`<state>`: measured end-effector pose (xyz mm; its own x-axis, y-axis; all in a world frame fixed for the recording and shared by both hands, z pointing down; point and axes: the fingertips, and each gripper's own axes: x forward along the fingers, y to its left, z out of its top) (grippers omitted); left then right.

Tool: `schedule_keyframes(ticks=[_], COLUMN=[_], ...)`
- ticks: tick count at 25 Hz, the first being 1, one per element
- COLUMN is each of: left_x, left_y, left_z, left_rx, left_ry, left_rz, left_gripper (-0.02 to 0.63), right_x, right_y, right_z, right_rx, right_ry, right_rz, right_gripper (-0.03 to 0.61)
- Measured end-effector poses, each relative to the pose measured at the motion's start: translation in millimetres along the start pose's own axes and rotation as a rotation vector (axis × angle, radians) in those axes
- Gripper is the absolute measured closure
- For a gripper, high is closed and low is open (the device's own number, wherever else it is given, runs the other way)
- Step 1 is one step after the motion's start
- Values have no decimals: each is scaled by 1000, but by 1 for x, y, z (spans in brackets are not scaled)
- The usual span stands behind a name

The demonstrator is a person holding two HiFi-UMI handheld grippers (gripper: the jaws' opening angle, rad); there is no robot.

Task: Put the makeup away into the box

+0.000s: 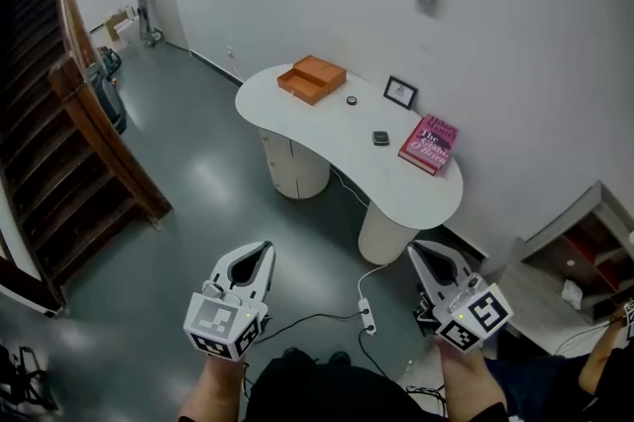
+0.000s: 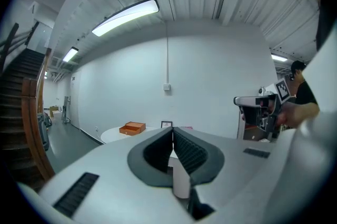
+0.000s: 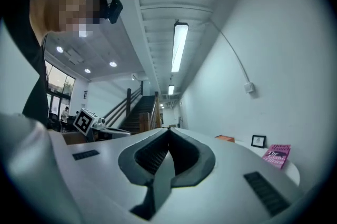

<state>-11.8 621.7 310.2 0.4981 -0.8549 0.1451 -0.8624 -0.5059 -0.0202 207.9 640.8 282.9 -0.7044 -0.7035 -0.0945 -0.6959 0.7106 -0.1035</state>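
From where I stand, a wooden staircase [image 1: 89, 143] climbs the left side of the room. Just right of it, low in front of the person, the left gripper [image 1: 260, 257] hangs over the grey floor, its jaws pressed together at the tips with nothing between them. Well ahead of both tools stands a curved white table [image 1: 317, 128]. At its left end sits the orange box [image 1: 311, 78], open. To the right of the box, apart from it, lies a small round makeup piece [image 1: 351, 100], and further right, nearer the table's front edge, a dark square compact [image 1: 381, 138]. Both lie out on the bare tabletop, far from either gripper. A small picture frame [image 1: 400, 92] stands by the wall behind them, and a pink book [image 1: 428, 145] lies just right of the compact. On the floor between the tools is a white power strip [image 1: 368, 316]. The right gripper [image 1: 424, 257] is likewise closed tight and empty.
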Motion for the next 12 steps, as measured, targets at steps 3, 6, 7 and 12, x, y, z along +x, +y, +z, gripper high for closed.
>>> schedule_keyframes(ticks=[3, 6, 7, 12], left_x=[-5, -2, 0, 27], left_y=[-5, -5, -3, 22], left_z=[-8, -13, -14, -16], left_rx=[-19, -29, -30, -39], left_ry=[7, 18, 20, 10], left_rz=[13, 14, 12, 2], left_gripper=[601, 601, 600, 601], right_x=[-3, -3, -1, 25], right_y=[4, 3, 2, -21], right_z=[-9, -13, -13, -21], right_rx=[38, 66, 68, 94], right_ry=[9, 12, 15, 34], right_rz=[41, 61, 65, 53], right_gripper=[543, 541, 541, 541])
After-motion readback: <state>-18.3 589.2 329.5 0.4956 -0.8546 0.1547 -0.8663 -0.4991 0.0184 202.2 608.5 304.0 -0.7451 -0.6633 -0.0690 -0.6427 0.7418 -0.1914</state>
